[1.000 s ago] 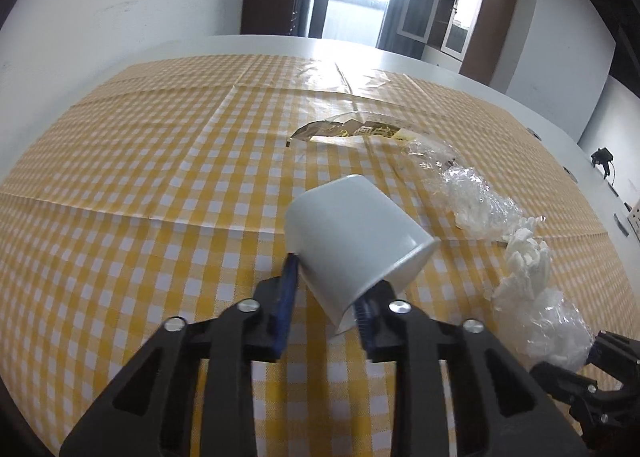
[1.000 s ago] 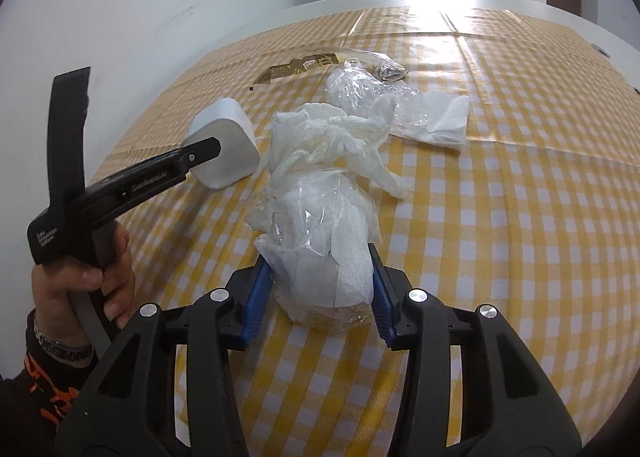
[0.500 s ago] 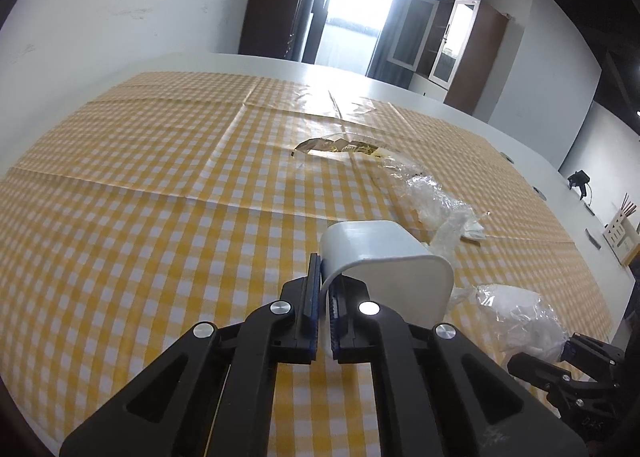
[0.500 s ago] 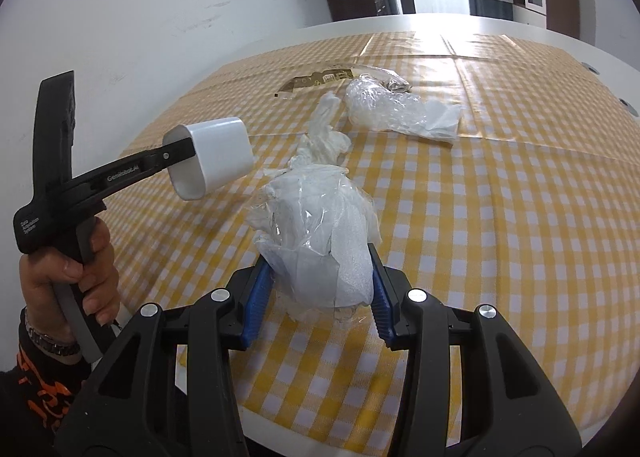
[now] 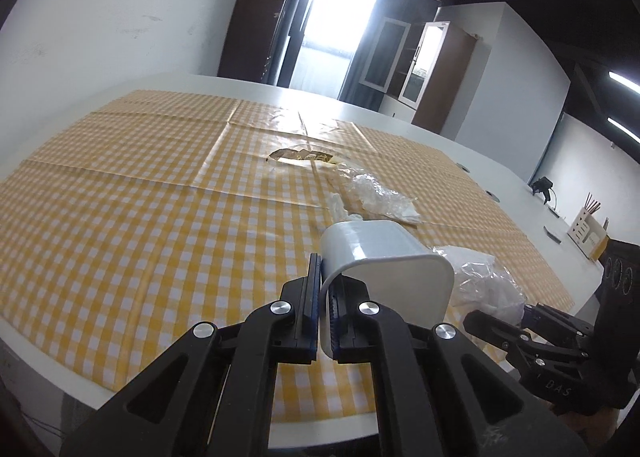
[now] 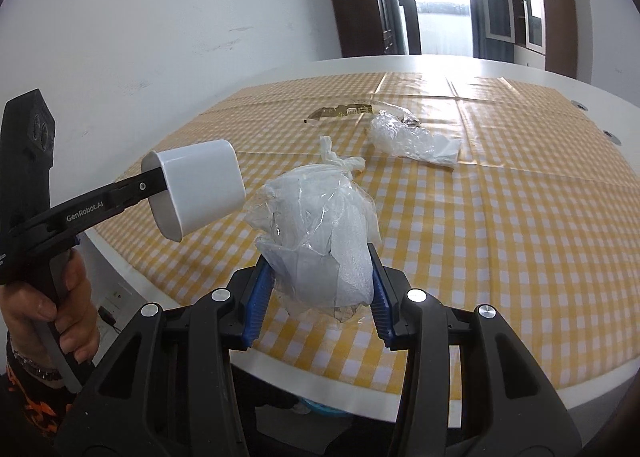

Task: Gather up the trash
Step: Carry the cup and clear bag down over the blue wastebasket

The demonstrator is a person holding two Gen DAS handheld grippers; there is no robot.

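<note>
My left gripper (image 5: 325,305) is shut on the rim of a white paper cup (image 5: 384,269), squashed flat at the pinch and lifted off the table; the cup (image 6: 196,187) shows at the left of the right wrist view, held sideways by the left gripper (image 6: 154,183). My right gripper (image 6: 318,297) is shut on a crumpled bundle of clear plastic and white tissue (image 6: 320,233), raised above the table's near edge; the bundle (image 5: 488,281) also shows in the left wrist view. A white tissue twist (image 6: 334,151), a clear plastic bag (image 6: 408,137) and a gold wrapper (image 6: 340,112) lie on the checked cloth.
The round white table (image 6: 360,397) carries a yellow checked cloth (image 5: 120,209). A person's hand (image 6: 52,317) grips the left tool's handle. A wooden holder (image 5: 586,231) stands on a far counter. Cabinets and a bright doorway lie beyond the table.
The left jaws have closed on the cup's rim and lifted it. Both grippers have pulled back toward the near table edge and risen, each carrying its load.
</note>
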